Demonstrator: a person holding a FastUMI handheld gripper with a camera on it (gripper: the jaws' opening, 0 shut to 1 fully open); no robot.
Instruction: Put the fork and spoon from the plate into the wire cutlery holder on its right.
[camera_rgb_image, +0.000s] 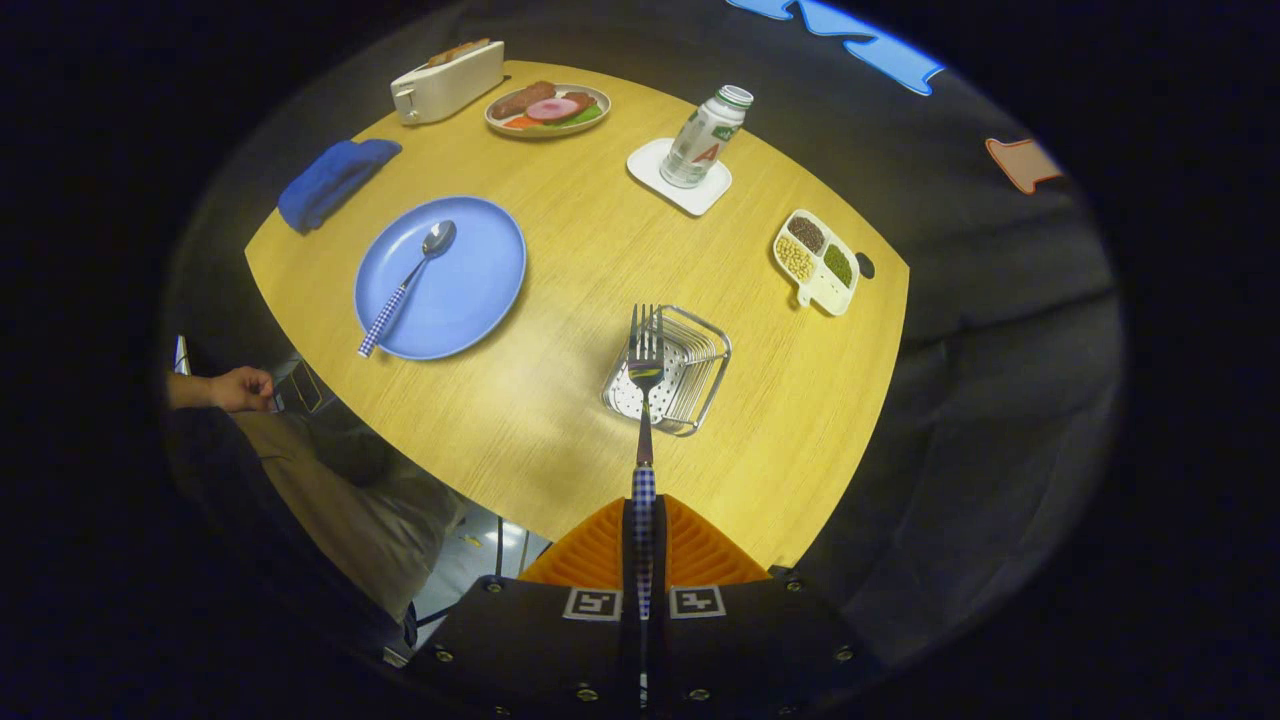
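1. Gripper view: your gripper (643, 545) was clamped on the checked blue-and-white handle of the metal fork (645, 400), both fingers pressed together against it, with the tines pointing toward twelve o'clock, straight ahead of the fingertips.
2. The fork's head hung over the square wire cutlery holder (668, 370), which stood on the round wooden table (600, 270) just beyond the fingers; from this angle you could not tell whether the tines were inside the holder or above it.
3. The round blue plate (441, 277) sat at about ten o'clock from the holder, well apart from it.
4. The metal spoon with the same checked handle (408, 287) lay across that plate, its bowl toward one o'clock and the handle end sticking out past the plate's rim at seven o'clock.
5. A folded blue cloth (335, 182) lay at eleven o'clock from the plate, near the table's edge.
6. Farther off at twelve o'clock were a white toaster (447, 82) and, just beside it, a small plate of sliced meat and vegetables (547, 108).
7. A plastic bottle with a white cap (705, 137) stood on a white square coaster (679, 175) at twelve o'clock from the holder.
8. A white divided tray of beans and seeds (817, 261) lay at two o'clock from the holder.
9. A person's hand (238, 389) rested beside the table at nine o'clock.
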